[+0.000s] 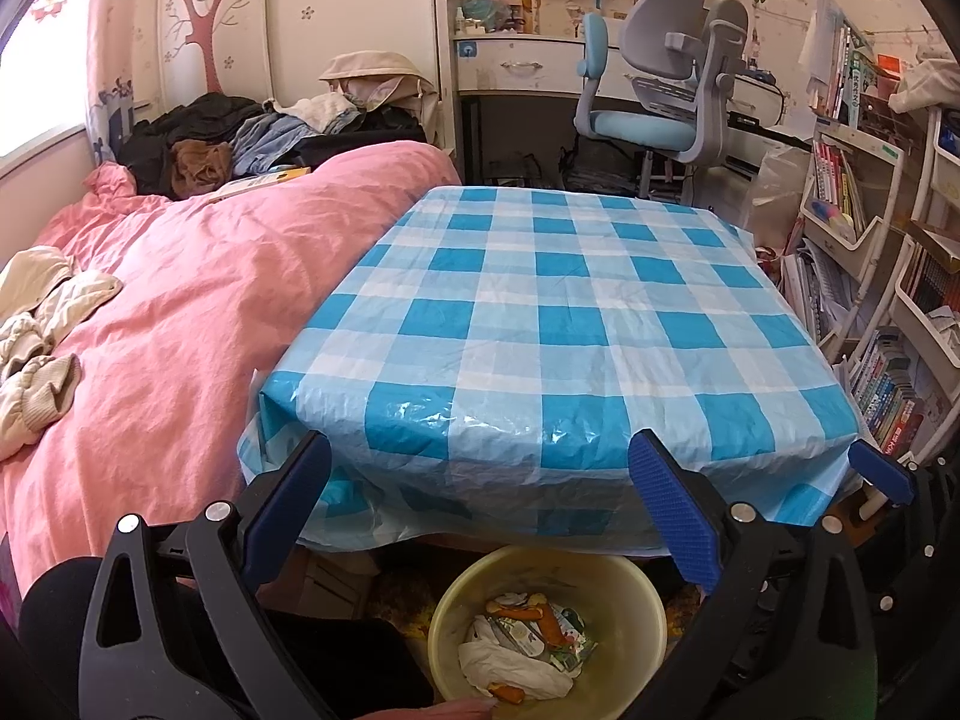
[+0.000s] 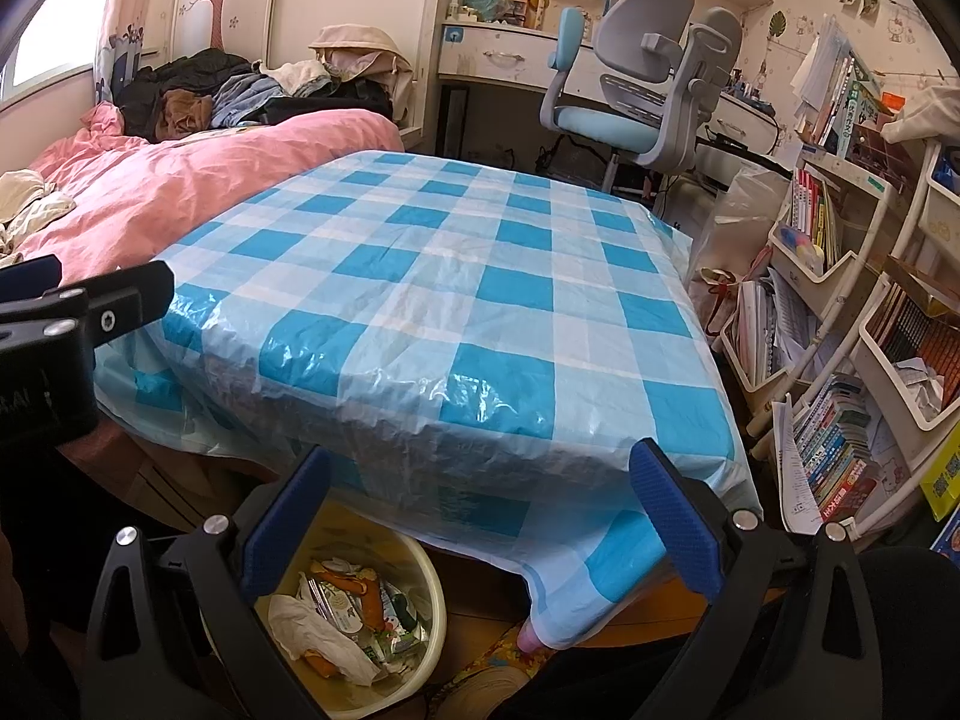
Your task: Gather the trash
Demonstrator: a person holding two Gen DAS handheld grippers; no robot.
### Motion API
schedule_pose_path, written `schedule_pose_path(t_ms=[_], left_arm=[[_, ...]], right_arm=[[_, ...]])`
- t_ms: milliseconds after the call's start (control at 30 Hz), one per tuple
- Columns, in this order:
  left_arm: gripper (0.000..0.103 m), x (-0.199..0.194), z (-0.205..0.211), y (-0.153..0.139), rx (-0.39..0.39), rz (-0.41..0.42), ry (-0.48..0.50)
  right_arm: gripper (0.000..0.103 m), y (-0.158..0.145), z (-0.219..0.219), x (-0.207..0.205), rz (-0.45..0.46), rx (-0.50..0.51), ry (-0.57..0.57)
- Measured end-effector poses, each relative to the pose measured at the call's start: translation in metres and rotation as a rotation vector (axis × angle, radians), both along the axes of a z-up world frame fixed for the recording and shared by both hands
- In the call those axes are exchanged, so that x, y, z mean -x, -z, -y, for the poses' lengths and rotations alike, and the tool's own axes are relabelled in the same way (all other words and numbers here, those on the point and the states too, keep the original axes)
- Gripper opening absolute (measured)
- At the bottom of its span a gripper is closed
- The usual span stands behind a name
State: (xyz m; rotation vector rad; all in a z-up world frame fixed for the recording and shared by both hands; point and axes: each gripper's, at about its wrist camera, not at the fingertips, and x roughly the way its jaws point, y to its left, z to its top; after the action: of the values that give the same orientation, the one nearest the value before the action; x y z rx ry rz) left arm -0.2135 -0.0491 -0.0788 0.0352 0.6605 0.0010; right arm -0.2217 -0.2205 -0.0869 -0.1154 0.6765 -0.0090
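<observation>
Left wrist view catches the right gripper's blue fingertip (image 1: 882, 471) at its right edge; right wrist view shows the left gripper's side (image 2: 90, 312) instead. Trash (image 1: 528, 642), meaning white tissue and orange-green wrappers, sits in a yellowish bin (image 1: 636, 594) under the checked table (image 1: 540, 312). Left gripper (image 1: 480, 504) and right gripper (image 2: 480, 510) are spread wide, empty, bin below between their fingers.

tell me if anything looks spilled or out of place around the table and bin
Nothing looks spilled. The checked tablecloth is bare on top, and the wrappers and tissue sit inside the yellow bin below the table's near edge. Both hand-held grippers, left and right, are open and empty.
</observation>
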Motion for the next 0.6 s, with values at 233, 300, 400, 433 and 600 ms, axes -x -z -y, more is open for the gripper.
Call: schedule_pose_path(t_ms=[233,300,400,433,600], left_arm=[[0.096,0.0,0.0,0.0,0.0,0.0,0.002],[0.096,0.0,0.0,0.0,-0.002,0.0,0.002],[0.096,-0.001,0.0,0.0,-0.002,0.0,0.002],[0.096,-0.001,0.0,0.0,0.0,0.0,0.001],[0.096,-0.001,0.0,0.0,0.002,-0.002,0.001]], right_arm=[[0.095,0.001,0.003,0.002,0.001,-0.001,-0.001],[0.095,0.001,0.008,0.004,0.001,-0.003,-0.003],[0.095,0.003,0.014,0.005,0.001,-0.006,-0.006],[0.095,0.003,0.018,0.006,0.001,-0.007,-0.006],[0.095,0.005,0.031,0.013,-0.001,-0.013,-0.01]])
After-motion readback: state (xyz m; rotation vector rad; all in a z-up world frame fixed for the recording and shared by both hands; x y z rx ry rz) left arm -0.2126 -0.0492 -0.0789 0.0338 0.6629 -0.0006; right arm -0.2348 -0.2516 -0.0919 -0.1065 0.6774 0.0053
